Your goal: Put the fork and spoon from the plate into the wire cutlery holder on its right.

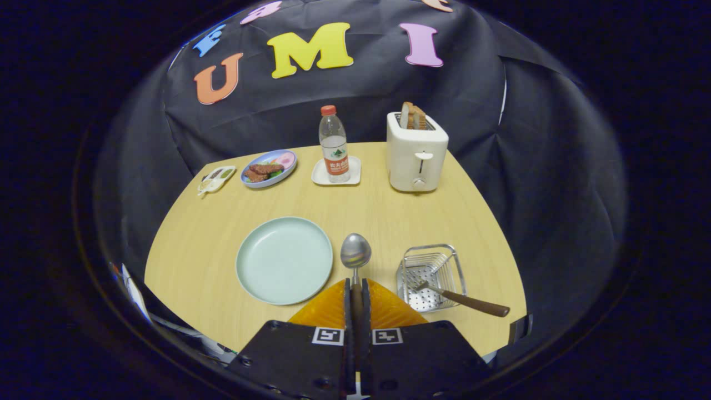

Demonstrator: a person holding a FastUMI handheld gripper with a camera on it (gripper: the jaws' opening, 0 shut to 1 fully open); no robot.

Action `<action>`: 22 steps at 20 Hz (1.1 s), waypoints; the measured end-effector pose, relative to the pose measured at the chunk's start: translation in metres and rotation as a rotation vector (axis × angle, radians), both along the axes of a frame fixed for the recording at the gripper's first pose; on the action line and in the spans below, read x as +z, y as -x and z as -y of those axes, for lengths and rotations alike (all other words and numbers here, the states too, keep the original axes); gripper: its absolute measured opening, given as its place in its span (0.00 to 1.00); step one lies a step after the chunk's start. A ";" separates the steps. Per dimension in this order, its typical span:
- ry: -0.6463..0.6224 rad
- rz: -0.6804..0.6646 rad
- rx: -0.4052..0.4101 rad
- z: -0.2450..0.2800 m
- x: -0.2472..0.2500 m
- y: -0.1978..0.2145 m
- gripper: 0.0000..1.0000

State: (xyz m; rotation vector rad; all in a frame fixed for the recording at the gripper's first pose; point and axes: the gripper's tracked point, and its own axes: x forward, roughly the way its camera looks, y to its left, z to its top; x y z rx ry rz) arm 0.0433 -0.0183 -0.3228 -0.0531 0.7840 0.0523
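So the pale green plate point(284, 260) is taken as the landmark here, and it's seen bare on the wooden table point(189, 250). Far behind it and to its left, a small white sauce dish point(216, 179) can be made out, and just right of that a blue plate point(269, 168) loaded with food. Behind the green plate and a bit to its right, a water bottle point(334, 143) with a red cap is stood upright on a small white tray point(336, 171).

Right beside the plate's right rim, the spoon point(355, 253) is held up off the table, bowl pointing away, its handle clamped between the 2 fingers of the gripper point(356, 294), which are pressed together on it with no gap to be seen.

Further right of the plate, well behind it, a white toaster point(416, 151) is parked with bread slices point(413, 116) sticking out of the top. Nearer, the wire cutlery holder point(431, 276) is set to the plate's right, past the spoon. The fork point(461, 298) is already lying in it, tines down in the basket and its brown handle hung out over the near right corner.
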 end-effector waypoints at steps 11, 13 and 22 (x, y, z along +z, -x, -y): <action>0.015 -0.041 -0.073 0.083 0.006 0.020 0.04; 0.030 -0.076 -0.083 0.090 0.001 0.018 0.04; -0.007 -0.201 -0.100 0.074 -0.002 0.002 0.07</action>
